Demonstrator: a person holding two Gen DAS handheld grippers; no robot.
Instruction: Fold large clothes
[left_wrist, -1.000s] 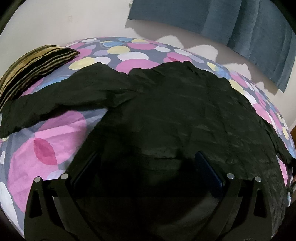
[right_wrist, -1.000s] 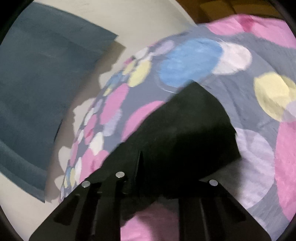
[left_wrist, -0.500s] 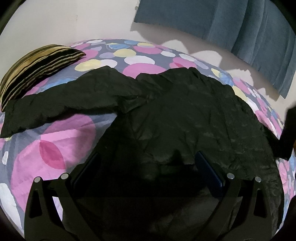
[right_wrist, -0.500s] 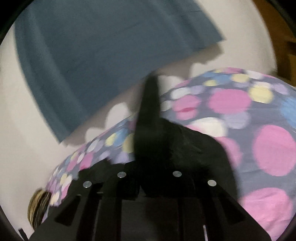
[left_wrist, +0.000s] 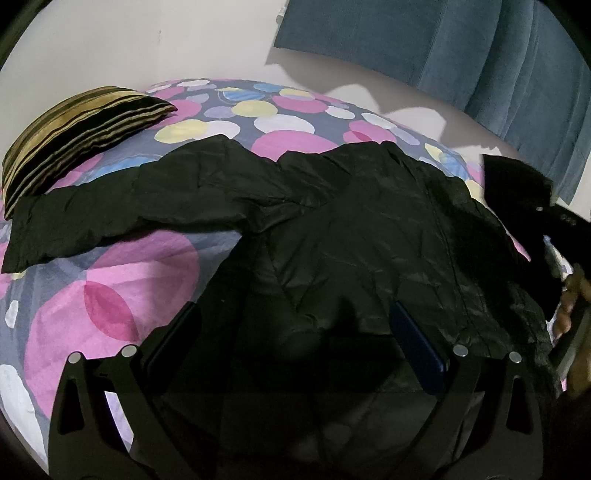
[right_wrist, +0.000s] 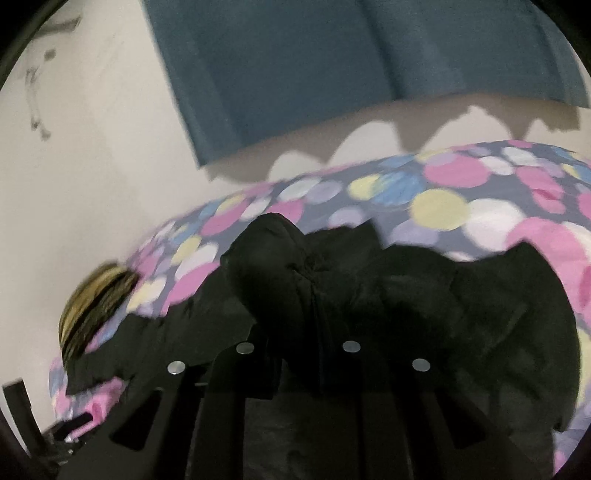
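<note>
bed: black jacket spread flat, far sleeve lifted | right gripper: clenched on sleeve cuff | left gripper: jaws apart above the hem, empty | risk: slick fabric slips from a thin pinch, sleeve drops crooked

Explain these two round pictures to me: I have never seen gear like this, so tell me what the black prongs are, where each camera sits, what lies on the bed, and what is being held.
No robot here: a person carries a two-finger gripper in each hand, with a wide-angle camera on each that looks along its fingers. That lens makes the pictures round.

The left wrist view shows the left gripper, fingers spread wide, over a black jacket spread on a bed with a spotted bedsheet. A striped pillow lies at the back and a blue curtain hangs on the wall.

The right wrist view shows the right gripper, shut on a bunched-up sleeve of the jacket, lifted above the rest. The left view shows it at its right edge.
</note>
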